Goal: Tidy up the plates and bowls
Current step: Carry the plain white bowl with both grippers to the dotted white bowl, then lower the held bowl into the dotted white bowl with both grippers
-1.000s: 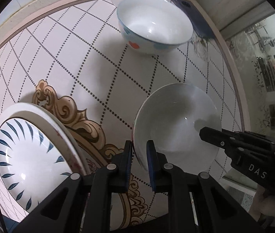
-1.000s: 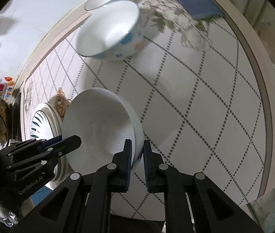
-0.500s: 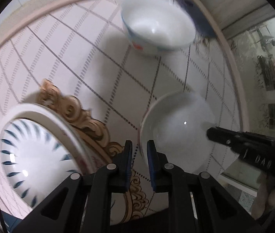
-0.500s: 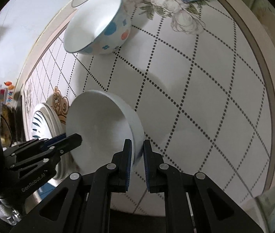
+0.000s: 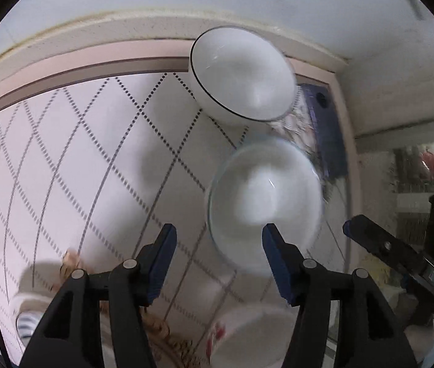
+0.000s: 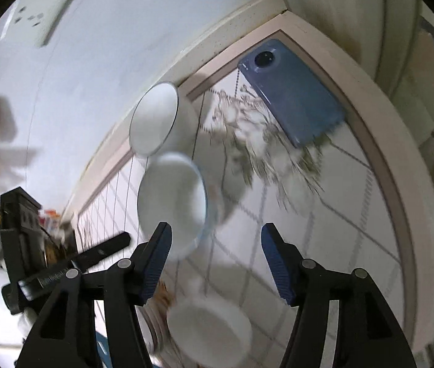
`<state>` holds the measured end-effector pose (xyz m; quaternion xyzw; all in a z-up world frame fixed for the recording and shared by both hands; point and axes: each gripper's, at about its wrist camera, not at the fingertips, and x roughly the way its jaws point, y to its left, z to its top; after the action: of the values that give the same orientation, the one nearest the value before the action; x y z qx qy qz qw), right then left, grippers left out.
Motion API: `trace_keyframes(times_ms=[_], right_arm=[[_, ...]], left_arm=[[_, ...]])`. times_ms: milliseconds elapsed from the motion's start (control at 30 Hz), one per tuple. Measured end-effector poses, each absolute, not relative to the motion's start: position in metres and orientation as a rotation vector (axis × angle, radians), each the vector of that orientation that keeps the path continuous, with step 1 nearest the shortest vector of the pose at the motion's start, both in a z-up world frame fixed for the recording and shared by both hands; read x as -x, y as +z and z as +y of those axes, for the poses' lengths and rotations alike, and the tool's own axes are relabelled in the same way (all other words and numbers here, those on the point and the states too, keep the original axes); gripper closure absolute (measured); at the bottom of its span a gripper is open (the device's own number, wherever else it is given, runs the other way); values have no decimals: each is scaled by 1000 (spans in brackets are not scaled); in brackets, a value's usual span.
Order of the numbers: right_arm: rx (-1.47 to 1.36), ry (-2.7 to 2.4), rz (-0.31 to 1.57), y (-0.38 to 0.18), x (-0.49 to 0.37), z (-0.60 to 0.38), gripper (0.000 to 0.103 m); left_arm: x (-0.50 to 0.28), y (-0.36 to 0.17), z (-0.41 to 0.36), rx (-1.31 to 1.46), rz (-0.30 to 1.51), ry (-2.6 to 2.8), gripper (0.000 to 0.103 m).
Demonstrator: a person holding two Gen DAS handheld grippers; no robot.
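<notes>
From the left wrist, the left gripper [image 5: 218,240] stands with its blue-padded jaws opening and nothing pinched between them; only patterned tabletop [image 5: 73,165] shows in the gap, a smooth pinkish surface crossed by dotted diamond lines. A white bowl [image 5: 264,202], round, glossy and blurred, sits just past the right finger, apart from the pad and empty. Beyond it a second bowl [image 5: 241,75], white with a thin dark rim line, stands near the table's raised pale border by the wall, also empty. A blue phone [image 5: 324,122] lies flat to the right of both bowls, close to the corner. At the bottom edge another white dish [image 5: 247,334] with a red mark is partly hidden below the fingers. The right gripper [image 5: 397,256] juts in from the right as a dark bar. To the left of the bowls the tabletop lies free. From the right wrist, the right gripper [image 6: 217,242] likewise has its jaws opening with nothing gripped. The bowl [image 6: 172,205] lies just behind the left finger, and the rimmed bowl [image 6: 155,122] beyond it by the border. The phone [image 6: 293,92] rests in the far corner over a grey floral print. A white dish [image 6: 211,331] sits low between the fingers, and the left gripper [image 6: 73,263] reaches in from the left. Bare patterned surface lies to the right.
</notes>
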<state>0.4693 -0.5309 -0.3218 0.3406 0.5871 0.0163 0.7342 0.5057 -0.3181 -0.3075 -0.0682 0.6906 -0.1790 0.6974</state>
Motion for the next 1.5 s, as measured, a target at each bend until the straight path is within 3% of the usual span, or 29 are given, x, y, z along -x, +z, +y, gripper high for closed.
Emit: trace_keyframes(times_ms=[100, 167, 233, 300, 433, 767, 1033, 1300, 1500], right_arm=[[-793, 53, 1290, -338, -488, -525, 39], [-799, 64, 1302, -348, -497, -521, 40], [-788, 67, 1317, -357, -501, -518, 48], [-788, 73, 1338, -370, -505, -515, 69], [-817, 55, 1333, -386, -505, -514, 83], [-798, 50, 1311, -380, -499, -512, 85], [-746, 89, 1311, -342, -481, -501, 85], [-682, 125, 1309, -292, -435, -493, 85], [-656, 142, 1357, -288, -387, -485, 85]], left_arm=[[-516, -330, -328, 180, 1584, -413, 50], [-516, -336, -333, 180, 1594, -437, 69], [-515, -343, -338, 144, 1593, -440, 77], [-514, -345, -338, 147, 1583, -449, 78], [-518, -350, -337, 165, 1576, -447, 88], [-506, -334, -328, 137, 1546, -450, 89], [-481, -286, -321, 111, 1488, -481, 89], [-433, -246, -316, 66, 1455, -537, 89], [-395, -249, -314, 10, 1494, -560, 89]])
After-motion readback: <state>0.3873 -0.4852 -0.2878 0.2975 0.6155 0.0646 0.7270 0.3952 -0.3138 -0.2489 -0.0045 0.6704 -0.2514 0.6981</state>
